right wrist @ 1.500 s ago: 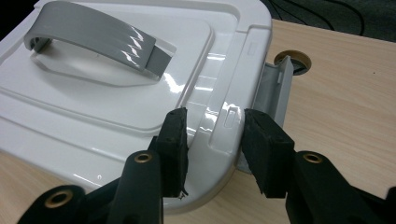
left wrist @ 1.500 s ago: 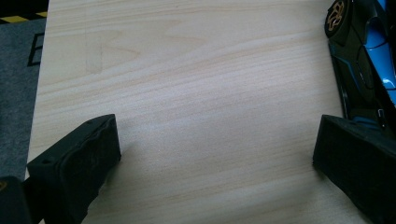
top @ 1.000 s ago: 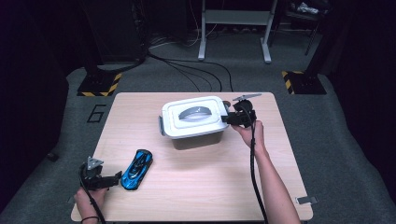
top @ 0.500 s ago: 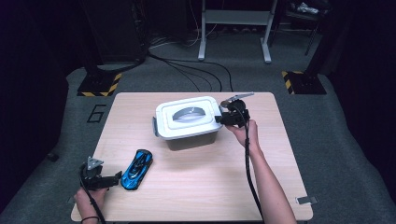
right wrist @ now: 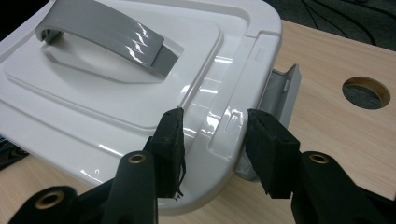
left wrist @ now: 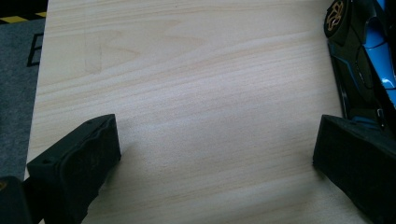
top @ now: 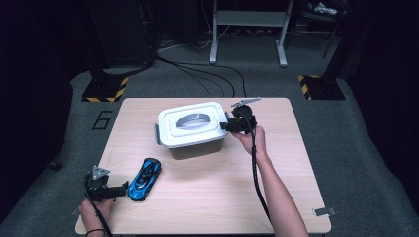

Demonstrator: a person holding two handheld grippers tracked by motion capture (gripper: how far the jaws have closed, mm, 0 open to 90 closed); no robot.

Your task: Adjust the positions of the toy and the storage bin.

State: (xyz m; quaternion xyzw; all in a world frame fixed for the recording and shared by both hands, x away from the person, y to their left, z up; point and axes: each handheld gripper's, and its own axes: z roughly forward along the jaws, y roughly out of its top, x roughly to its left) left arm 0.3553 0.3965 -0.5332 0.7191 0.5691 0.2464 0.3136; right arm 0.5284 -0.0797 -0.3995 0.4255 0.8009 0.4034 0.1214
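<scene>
A white lidded box (top: pixel 193 143) with a grey handle (top: pixel 190 120) stands on the far middle of the wooden table (top: pixel 212 197). My right gripper (top: pixel 228 124) is at its right end. In the right gripper view the right gripper (right wrist: pixel 215 116) straddles the end strip of the lid (right wrist: pixel 107 93) beside a swung-out grey latch (right wrist: pixel 282 91). Its jaws have just been opening, and the pads stand close on either side of the strip without pinching it. My left gripper (top: pixel 126 186) lies open near the front left, beside a blue toy car (top: pixel 145 178). Bare wood shows between the left gripper (left wrist: pixel 215 135) jaws, with the car (left wrist: pixel 362 70) by the right jaw.
A round hole (right wrist: pixel 366 92) is cut in the tabletop past the box's right end. A second grey latch (top: pixel 157 134) sits on the box's left end. Cables, metal stand legs and yellow-black striped floor blocks lie beyond the table's far edge.
The box has slid a little to the left across the table, and my right gripper went with it. The left gripper and the car kept still.
</scene>
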